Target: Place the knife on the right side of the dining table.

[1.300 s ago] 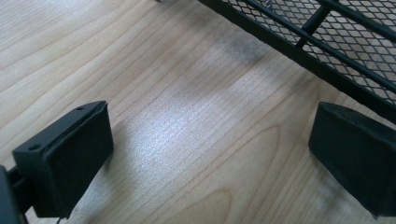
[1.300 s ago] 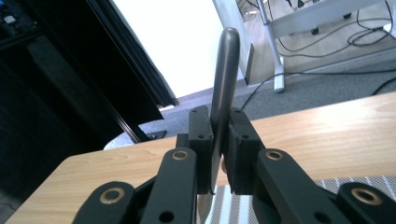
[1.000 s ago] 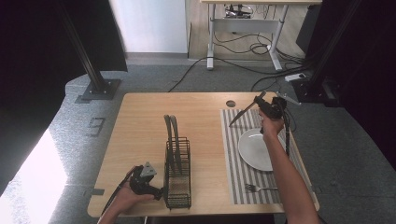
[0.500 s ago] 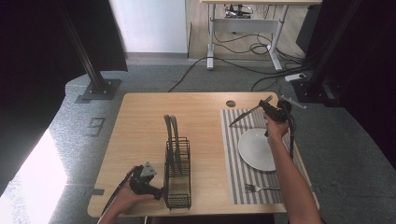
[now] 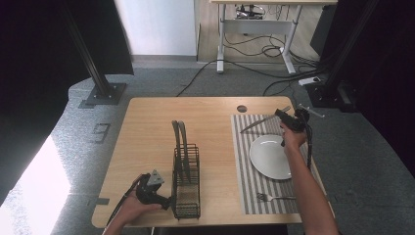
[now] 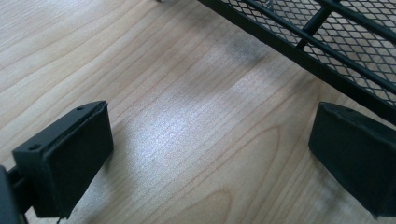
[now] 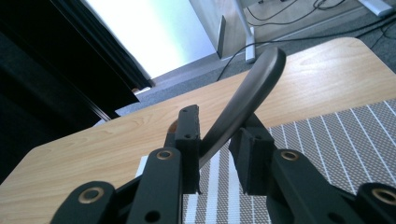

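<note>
Each black claw point(image 7: 219, 154) has brass-ringed screw holes, square pads and a trailing cable.

Left gripper point(image 5: 164, 199) sits lower left, jaws wide apart; right gripper point(image 5: 280, 115), upper right, has been opening, seemingly loosened.

Place: I'm looking at a lab or recording studio, not a home.
Walls: black curtains point(image 5: 34, 44) are hanging around.
Floor: grey carpet point(image 5: 161, 78), cables point(image 5: 264, 73) trailing.
Frame: black metal posts point(image 5: 90, 63) are standing beyond the table's point(image 5: 147, 127) far corners.
</note>
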### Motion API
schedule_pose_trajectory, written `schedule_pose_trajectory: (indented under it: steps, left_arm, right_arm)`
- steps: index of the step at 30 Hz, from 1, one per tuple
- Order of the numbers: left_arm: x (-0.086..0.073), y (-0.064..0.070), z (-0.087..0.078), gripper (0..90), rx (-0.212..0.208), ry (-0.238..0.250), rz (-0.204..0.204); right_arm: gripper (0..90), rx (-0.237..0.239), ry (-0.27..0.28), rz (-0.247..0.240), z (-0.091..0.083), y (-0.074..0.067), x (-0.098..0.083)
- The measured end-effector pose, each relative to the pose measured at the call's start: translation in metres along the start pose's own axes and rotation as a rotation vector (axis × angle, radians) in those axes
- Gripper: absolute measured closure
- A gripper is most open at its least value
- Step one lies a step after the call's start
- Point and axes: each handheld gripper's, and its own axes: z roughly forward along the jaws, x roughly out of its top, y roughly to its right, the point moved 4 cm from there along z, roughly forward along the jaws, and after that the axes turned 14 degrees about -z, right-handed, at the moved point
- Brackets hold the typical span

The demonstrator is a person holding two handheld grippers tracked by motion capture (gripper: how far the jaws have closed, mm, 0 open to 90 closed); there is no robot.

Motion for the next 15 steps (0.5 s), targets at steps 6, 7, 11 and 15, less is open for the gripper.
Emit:
schedule_pose_trajectory:
  steps: [6,7,11,15]
  left_arm:
    - [0.0,0.0,0.0,0.0,0.0,0.0,0.0]
    - [0.0,0.0,0.0,0.0,0.0,0.0,0.0]
    - [0.0,0.0,0.0,0.0,0.0,0.0,0.0]
    - [0.0,0.0,0.0,0.0,0.001,0.0,-0.001]
  right_arm:
    - [71.4,0.001,-0.028,0.046,0.0,0.009,-0.006]
    - [71.1,0.002,-0.032,0.046,0.0,0.01,-0.006]
    - [70.8,0.0,-0.035,0.047,0.001,0.012,-0.007]
    - [70.2,-0.007,-0.04,0.047,0.001,0.013,-0.008]
